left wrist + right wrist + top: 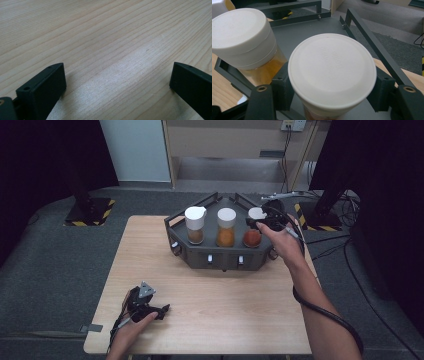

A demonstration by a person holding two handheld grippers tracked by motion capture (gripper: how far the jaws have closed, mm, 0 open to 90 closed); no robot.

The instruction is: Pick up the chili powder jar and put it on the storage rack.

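Three clear round jars with white lids in dark grey angular metal tray (200, 261) at far side of pale wood-grain tabletop (210, 310). Contents: brown, orange, reddish. Right gripper (332, 100) jaws clamped on rightmost jar (253, 236) just under its smooth white lid (332, 70); jar upright in tray's right end. Left gripper (150, 307) rests on tabletop near front-left, jaws wide, nothing between.

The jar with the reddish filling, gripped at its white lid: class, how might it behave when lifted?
The right gripper clamps only the white lid, so the jar with the reddish filling may swing or slip. It looks about half full, probably bottom-heavy. The clear wall may be fragile.
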